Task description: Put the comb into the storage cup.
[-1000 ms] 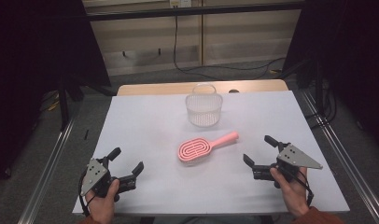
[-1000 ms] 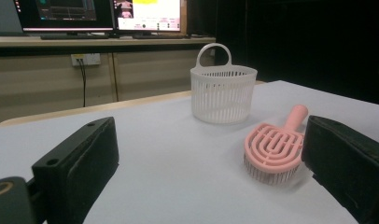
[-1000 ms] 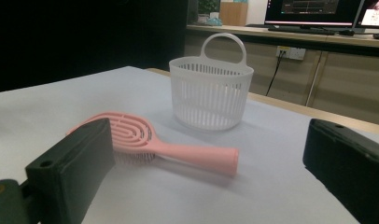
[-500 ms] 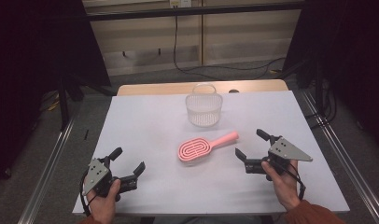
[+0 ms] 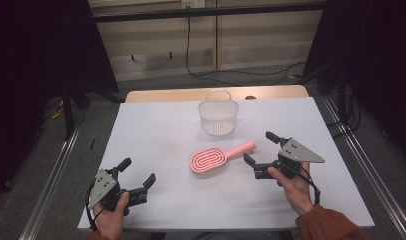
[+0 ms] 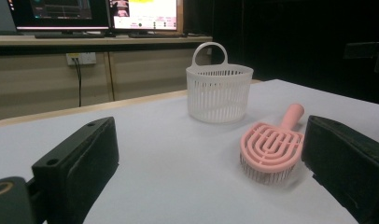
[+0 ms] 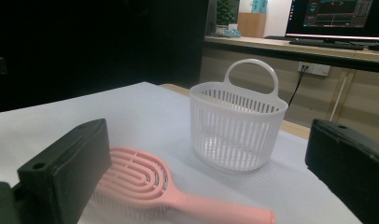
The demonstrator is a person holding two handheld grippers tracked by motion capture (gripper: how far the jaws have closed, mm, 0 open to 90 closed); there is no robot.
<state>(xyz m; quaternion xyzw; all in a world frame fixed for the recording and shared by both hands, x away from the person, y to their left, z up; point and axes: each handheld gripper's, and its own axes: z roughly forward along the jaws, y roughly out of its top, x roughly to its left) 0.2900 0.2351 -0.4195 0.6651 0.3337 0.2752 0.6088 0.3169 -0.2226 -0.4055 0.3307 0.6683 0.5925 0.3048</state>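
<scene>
Overhead, the pink hairbrush [image 5: 216, 158] lies mid-table before the white basket [image 5: 218, 117], between the left gripper [image 5: 134, 178] and right gripper [image 5: 261, 150], both gaping empty; gripper views add lit monitors [image 6: 85, 14], their text unreadable

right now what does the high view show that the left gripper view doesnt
High view alone: both hands, the left claw and right claw, each open with nothing between the jaws, the floor, and the brush lying between them. Left gripper view alone: monitors on a shelf behind the table, and the brush's bristles pressed to the white surface. Both share the pink hairbrush, the empty white basket standing apart from it, and the table.
</scene>
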